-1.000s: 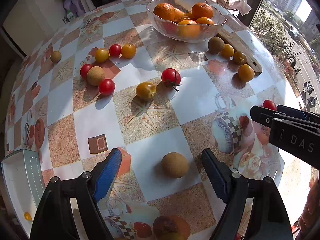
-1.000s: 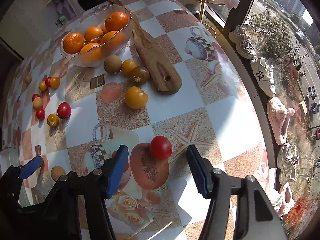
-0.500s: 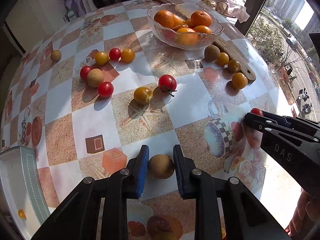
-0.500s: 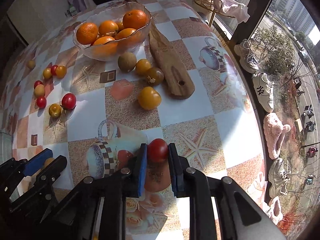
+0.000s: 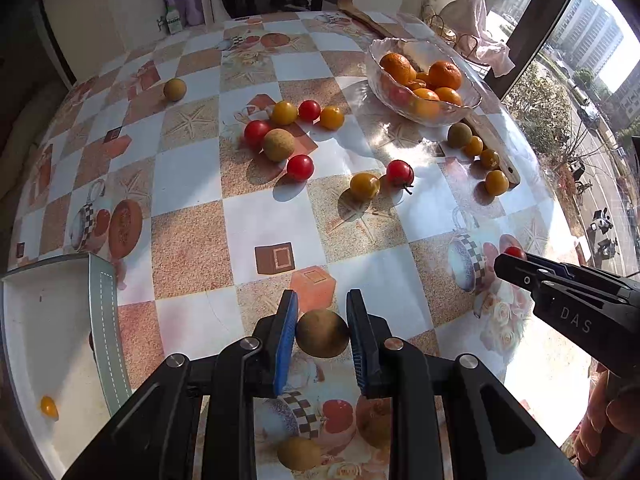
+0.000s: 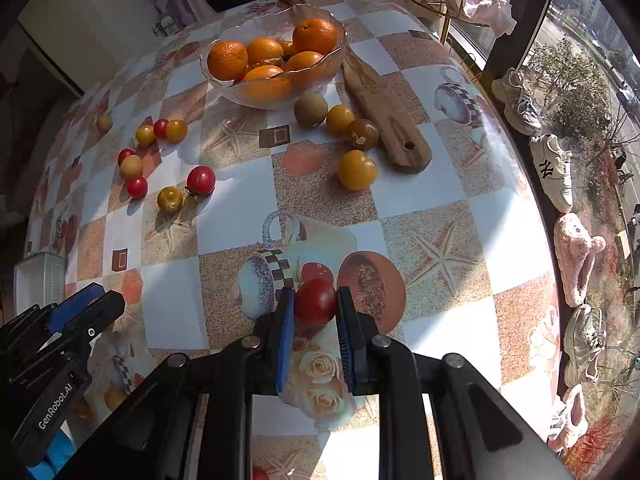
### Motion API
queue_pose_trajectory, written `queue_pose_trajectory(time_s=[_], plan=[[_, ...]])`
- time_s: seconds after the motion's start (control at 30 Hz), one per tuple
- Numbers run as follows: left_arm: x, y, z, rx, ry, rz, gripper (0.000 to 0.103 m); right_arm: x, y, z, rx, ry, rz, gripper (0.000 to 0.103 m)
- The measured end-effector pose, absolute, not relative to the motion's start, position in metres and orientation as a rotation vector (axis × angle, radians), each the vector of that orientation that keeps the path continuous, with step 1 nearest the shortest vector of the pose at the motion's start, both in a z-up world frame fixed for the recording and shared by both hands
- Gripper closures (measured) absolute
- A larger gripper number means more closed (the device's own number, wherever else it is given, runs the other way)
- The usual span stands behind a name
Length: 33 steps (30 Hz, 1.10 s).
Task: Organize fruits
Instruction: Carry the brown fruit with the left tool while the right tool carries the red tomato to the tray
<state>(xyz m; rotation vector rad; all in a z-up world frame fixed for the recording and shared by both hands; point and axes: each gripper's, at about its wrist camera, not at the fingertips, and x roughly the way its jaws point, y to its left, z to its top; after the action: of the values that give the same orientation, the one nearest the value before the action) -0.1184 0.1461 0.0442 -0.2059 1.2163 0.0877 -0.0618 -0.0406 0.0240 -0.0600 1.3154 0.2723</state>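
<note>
My left gripper is shut on a round brown fruit and holds it above the tablecloth. My right gripper is shut on a red tomato, also lifted; it shows at the right of the left wrist view. Red and yellow tomatoes and brown fruits lie scattered mid-table. A glass bowl holds several oranges.
A white tray at the table's left edge holds one small yellow tomato. A wooden board lies right of the bowl, with yellow tomatoes beside it. Shoes and a window lie past the table's right edge.
Both grippers closed on their fruits half a second ago. Both have since lifted and pulled back, and the left view has swung left toward the tray.
</note>
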Motion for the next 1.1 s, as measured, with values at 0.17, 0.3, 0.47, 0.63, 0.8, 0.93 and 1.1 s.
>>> queue_pose_trajectory(time_s=[0.17,0.3,0.47,0.63,0.8,0.93,1.1], plan=[[-0.133,0.166,0.05,-0.224,1.209,0.123,0.076,-0.07,-0.023,0.03,-0.069,1.314,0.314,0.081],[-0.144,0.184,0.053,-0.242,1.2,0.151,0.076,-0.076,-0.004,0.034,-0.087,1.312,0.347,0.081],[-0.16,0.208,0.058,-0.271,1.181,0.186,0.076,-0.084,0.025,0.039,-0.11,1.306,0.392,0.081],[-0.18,0.234,0.065,-0.303,1.16,0.229,0.076,-0.094,0.057,0.044,-0.137,1.3,0.447,0.081],[-0.201,0.267,0.07,-0.331,1.141,0.29,0.076,-0.105,0.094,0.049,-0.159,1.295,0.512,0.081],[-0.217,0.294,0.071,-0.341,1.131,0.344,0.076,-0.115,0.127,0.053,-0.178,1.289,0.567,0.081],[-0.235,0.327,0.066,-0.351,1.13,0.414,0.076,-0.129,0.17,0.059,-0.2,1.282,0.643,0.081]])
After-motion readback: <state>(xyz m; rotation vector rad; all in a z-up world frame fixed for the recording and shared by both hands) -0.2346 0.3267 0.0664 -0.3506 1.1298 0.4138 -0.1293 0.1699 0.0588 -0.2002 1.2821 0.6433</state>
